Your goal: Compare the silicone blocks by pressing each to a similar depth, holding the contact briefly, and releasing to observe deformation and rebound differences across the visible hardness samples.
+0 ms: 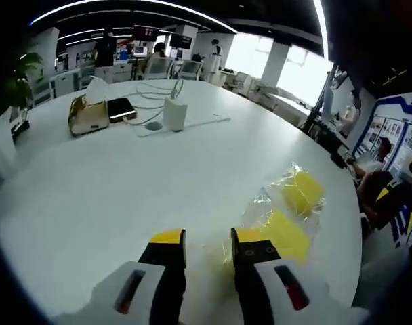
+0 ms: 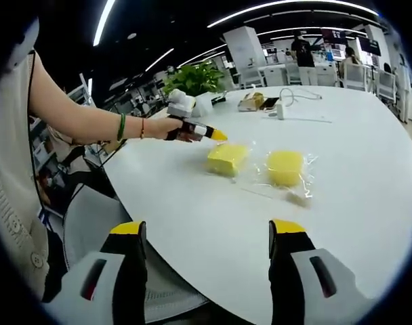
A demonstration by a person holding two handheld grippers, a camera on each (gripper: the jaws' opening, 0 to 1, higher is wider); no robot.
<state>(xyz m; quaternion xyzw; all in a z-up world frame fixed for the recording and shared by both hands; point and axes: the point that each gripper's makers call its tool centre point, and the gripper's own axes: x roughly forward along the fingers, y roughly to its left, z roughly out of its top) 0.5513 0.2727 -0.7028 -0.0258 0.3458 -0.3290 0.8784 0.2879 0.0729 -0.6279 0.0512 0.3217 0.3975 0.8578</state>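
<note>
**Desk:** Start at your hands. What have you got?

**Me:** My left gripper [image 1: 209, 242] has its jaws set narrow, nothing between them, yellow tips hovering just short of the nearer silicone block [image 1: 282, 233]. My right gripper [image 2: 209, 230] is spread wide and empty, hanging off the near edge of the bench [image 2: 368, 176], well back from both blocks.

**Desk:** And the samples?

**Me:** Two yellow blocks, each in clear plastic wrap, lying side by side on the white bench. In the right gripper view the nearer silicone block [image 2: 228, 158] sits just beside the left gripper [image 2: 207, 133], and the second block [image 2: 285, 166] is on its far side from that gripper.

**Desk:** How far along are we?

**Me:** I'd judge we're at the very start of a press. Neither block looks dented, and no gripper touches either one. As far as I can tell, pressing, holding and releasing are all still to do for both samples.

**Desk:** Anything one camera gives you that the other doesn't?

**Me:** The right gripper view lets me see the hand [image 2: 167, 127] and forearm carrying the left gripper, plus a potted plant [image 2: 196, 76] beyond the blocks. The left gripper view looks past the second block [image 1: 302, 191] to a tissue box [image 1: 88, 115], a phone [image 1: 121, 108] and a white charger [image 1: 175, 112] with its cable at the bench's far end.
</note>
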